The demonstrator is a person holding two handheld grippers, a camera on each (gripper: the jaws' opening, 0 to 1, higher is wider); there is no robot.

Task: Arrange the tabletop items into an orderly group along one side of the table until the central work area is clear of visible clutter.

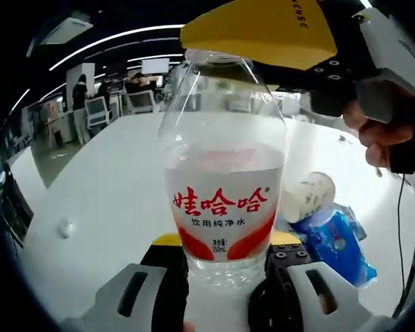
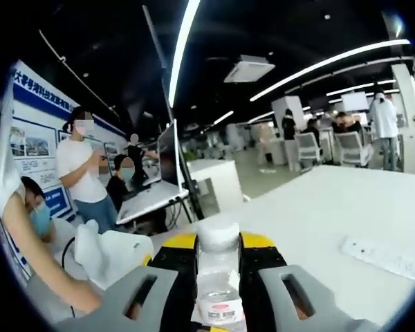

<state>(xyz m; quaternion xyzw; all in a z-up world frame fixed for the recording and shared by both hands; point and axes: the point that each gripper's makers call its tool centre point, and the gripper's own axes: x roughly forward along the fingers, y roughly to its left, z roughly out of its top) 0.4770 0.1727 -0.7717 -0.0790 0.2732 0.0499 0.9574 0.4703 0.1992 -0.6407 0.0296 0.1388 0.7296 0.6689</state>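
Bottle point(image 1: 223, 187) handling is the step in hand: a clear water bottle with a red-and-white label stands between the jaws of the left gripper point(image 1: 225, 277), which close on its lower body just below the label. In the right gripper view the same bottle's white cap point(image 2: 218, 235) sits between the yellow-padded jaws of the right gripper point(image 2: 218, 266) — they are narrowed onto the neck, and contact appears firm on both sides. In the left gripper view the right gripper point(image 1: 283, 38) reaches in from the upper right over the bottle's top, held by a hand point(image 1: 387, 131). Both tools therefore hold one item, bottom and top. On the white table point(image 1: 104, 200), just right of the bottle, lie a tipped paper cup point(image 1: 308, 196) and a blue packet point(image 1: 335, 242), touching or nearly so; a small white scrap point(image 1: 64, 227) lies well apart to the left. A white power strip point(image 2: 380, 256) rests on the table in the right gripper view. Judged from this, the bottle is being carried or steadied and is not yet parked. The next move calls for setting it upright near the cup and packet, base flat before either grip is released — the rounded, part-filled body may tip if released early.
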